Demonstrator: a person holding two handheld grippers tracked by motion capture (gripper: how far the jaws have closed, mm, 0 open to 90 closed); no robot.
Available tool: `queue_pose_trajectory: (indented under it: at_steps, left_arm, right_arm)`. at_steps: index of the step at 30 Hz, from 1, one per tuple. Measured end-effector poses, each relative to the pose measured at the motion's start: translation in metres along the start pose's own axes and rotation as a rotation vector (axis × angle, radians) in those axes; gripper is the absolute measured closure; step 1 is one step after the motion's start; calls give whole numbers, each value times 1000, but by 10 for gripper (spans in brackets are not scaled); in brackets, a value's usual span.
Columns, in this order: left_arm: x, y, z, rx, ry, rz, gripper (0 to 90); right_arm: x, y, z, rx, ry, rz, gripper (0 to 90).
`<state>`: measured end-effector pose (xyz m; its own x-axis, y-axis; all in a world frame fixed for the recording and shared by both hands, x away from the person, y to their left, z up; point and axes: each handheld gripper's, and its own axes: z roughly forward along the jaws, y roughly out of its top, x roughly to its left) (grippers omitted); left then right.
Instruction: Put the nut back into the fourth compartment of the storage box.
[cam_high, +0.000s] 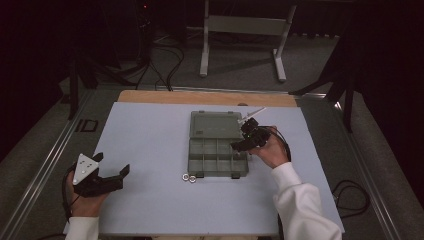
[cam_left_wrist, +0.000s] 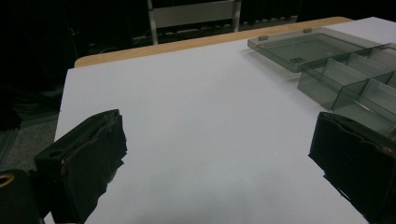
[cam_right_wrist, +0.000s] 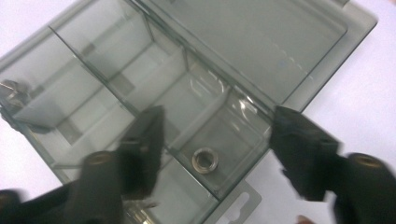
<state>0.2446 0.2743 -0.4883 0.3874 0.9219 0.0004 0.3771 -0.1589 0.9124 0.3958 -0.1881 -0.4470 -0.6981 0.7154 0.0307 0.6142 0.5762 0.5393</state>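
A smoky clear organiser box (cam_high: 194, 165) lies open in the middle of the white table, its lid (cam_high: 215, 124) folded back flat. My right gripper (cam_high: 237, 146) hovers over the box's right-hand compartments. In the right gripper view its jaws (cam_right_wrist: 218, 114) stand open and wide apart, and a metal nut (cam_right_wrist: 202, 159) lies loose on a compartment floor below them. Another metal piece (cam_right_wrist: 10, 91) sits in a far corner compartment. My left gripper (cam_high: 112, 163) rests at the table's left front, open and empty; its own view (cam_left_wrist: 219, 126) faces bare table, with the box (cam_left_wrist: 327, 70) at the right.
Two small metal rings (cam_high: 189, 177) lie on the table just in front of the box's front left corner. A wooden strip (cam_high: 207, 97) edges the table's far side. A white desk frame (cam_high: 245, 30) and cables stand on the floor behind.
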Motion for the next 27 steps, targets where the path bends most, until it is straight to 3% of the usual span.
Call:
queue_pose_trajectory:
  at_steps: [9, 15, 27]
  left_arm:
    - [0, 0, 0, 1, 2, 1, 36]
    - [0, 0, 0, 0, 2, 1, 36]
    - [0, 0, 0, -2, 1, 0, 36]
  right_arm:
    - [23, 4, -16, -105, 3, -56, 216]
    - [41, 8, -19, -136, 22, -113, 212]
    - [68, 18, -14, -152, 63, -179, 208]
